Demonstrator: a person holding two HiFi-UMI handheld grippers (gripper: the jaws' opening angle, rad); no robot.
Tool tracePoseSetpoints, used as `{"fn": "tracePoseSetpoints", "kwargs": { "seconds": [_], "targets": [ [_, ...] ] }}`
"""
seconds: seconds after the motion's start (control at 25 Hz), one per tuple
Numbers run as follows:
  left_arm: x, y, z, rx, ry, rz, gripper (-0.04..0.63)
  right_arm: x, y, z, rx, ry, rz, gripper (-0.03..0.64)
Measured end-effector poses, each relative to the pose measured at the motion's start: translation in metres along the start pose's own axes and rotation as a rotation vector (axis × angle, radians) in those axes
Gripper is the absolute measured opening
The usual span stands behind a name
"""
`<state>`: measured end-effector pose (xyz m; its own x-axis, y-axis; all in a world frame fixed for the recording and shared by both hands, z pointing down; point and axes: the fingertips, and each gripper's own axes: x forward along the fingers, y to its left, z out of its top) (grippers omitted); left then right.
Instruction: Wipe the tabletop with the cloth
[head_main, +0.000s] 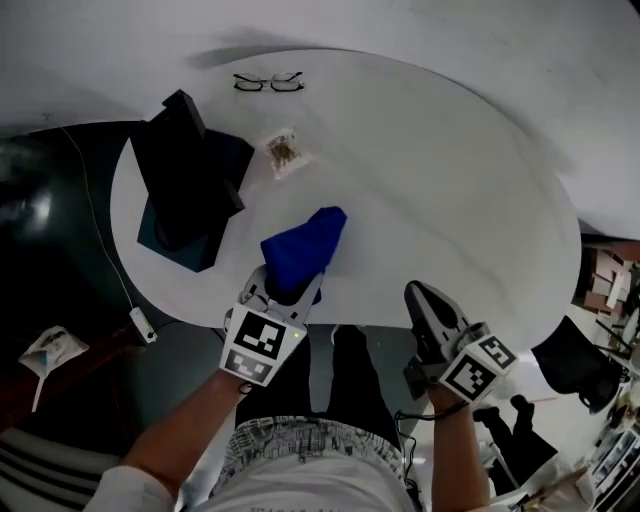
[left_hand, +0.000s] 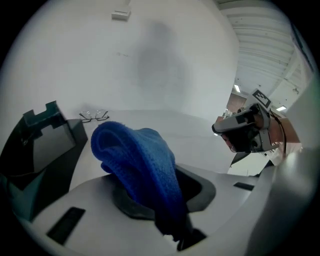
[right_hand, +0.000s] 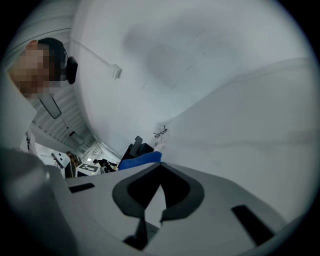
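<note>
Round white surface (head_main: 430, 180) holds glasses (head_main: 268, 82), packet (head_main: 287, 152), black stand (head_main: 185, 180). The left hand-held gripper (head_main: 290, 288) clenches a knitted blue cloth (head_main: 305, 250); the right hand-held gripper (head_main: 415, 293) is closed, empty.

No words, numbers or brand names come through legibly anywhere here. What does show is black-and-white square markers: one on the marker cube (head_main: 262, 345) of the left gripper (head_main: 292, 283), another on the cube (head_main: 481, 366) of the right gripper (head_main: 420, 298). They are block patterns, no letters or digits in them. On the table (head_main: 450, 190), the small clear packet (head_main: 287, 152) may carry some print, but it is too small to make out. The right gripper view picks up a similar square marker (right_hand: 89, 168) far off, again only a pattern.
</note>
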<state>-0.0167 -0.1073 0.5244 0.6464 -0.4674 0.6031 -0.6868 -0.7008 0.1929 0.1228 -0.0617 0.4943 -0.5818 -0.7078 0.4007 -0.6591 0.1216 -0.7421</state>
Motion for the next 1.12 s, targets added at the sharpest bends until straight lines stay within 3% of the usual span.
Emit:
{"fn": "tracePoseSetpoints", "kwargs": {
  "seconds": [0.52,1.12],
  "targets": [
    [-0.066,0.071,-0.062,-0.081,0.030,0.065,0.109,0.084,0.061,-0.040,-0.045,0.107,0.055,0.006],
    [-0.055,0.070,-0.075,-0.056,0.059,0.031,0.107,0.086,0.058,-0.045,-0.036,0.102,0.037,0.006]
  ]
}}
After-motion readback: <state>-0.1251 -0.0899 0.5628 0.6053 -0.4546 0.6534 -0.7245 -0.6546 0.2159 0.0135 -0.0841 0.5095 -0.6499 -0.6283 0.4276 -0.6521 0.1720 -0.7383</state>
